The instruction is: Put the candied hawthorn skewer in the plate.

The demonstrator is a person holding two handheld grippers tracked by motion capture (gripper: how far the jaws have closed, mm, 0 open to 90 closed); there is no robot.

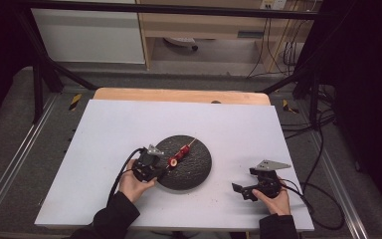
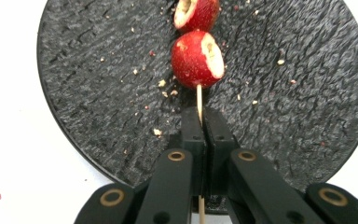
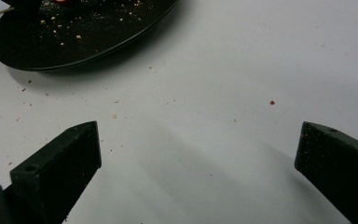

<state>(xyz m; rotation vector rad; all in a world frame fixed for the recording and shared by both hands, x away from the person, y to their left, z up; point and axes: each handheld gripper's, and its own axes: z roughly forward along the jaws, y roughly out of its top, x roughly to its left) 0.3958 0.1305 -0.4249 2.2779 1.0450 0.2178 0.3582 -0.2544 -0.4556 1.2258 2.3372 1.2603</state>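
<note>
The left gripper (image 2: 200, 126) has its two black jaws pressed together on the thin wooden stick of a skewer (image 2: 199, 100), the stick running up between the pads and out past their tips. Just beyond the tips, the skewer carries a red fruit piece (image 2: 196, 59) with a pale cut face, and a second red piece (image 2: 196, 13) sits directly above it on the same stick (it runs off the top edge of the left gripper view). Both pieces lie over the round black plate (image 2: 98, 93), whose rough, slate-like surface is dotted with pale crumbs. In the high view the left gripper (image 1: 160, 168) sits at the plate's near-left rim, held in the person's left hand (image 1: 132, 184), and the skewer (image 1: 181, 151) stretches from it across the plate (image 1: 196, 167) toward the plate's far side, its bare tip pointing away from the person.

The right gripper (image 1: 243, 185) is well apart from the plate, off to the plate's right on the white table surface (image 1: 109, 129), held in the right hand (image 1: 273, 199). Its jaws stand wide apart with nothing between them (the right gripper view shows bare white table with a few crumbs in the gap). In that view the plate (image 3: 88, 42) lies beyond the jaws toward the upper left.
</note>
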